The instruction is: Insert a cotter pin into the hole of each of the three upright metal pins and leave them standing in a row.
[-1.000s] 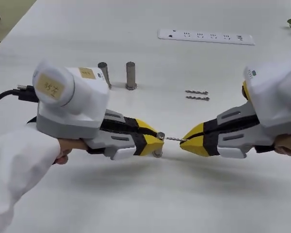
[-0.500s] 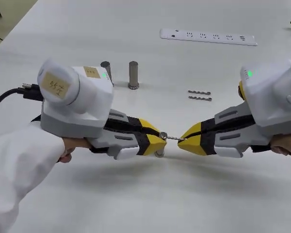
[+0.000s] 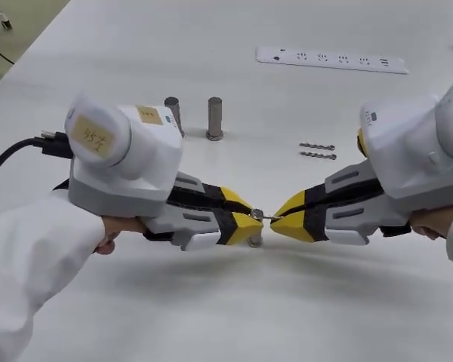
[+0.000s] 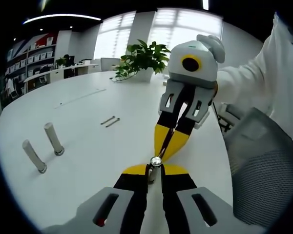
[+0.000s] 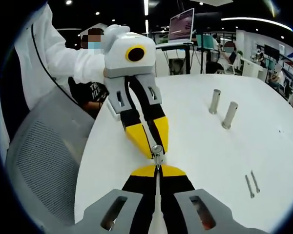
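A: What colours do I have on the left gripper (image 3: 255,220)?
B: Yellow tips, black bands, grey-and-white body, tan label. My right gripper (image 3: 275,219) shows the same yellow, black, grey and white.
A: And the rest?
B: I see every pin (image 3: 214,118) dull silver-grey, each cotter (image 3: 318,155) too. Table (image 3: 211,302), strip (image 3: 332,59) and sleeve (image 3: 23,264) white; cable (image 3: 30,141) black; plant (image 4: 141,56) green.

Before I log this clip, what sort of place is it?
Probably an open-plan office or lab workspace: a large white table, a potted plant by bright windows, a mesh chair and a monitor behind.
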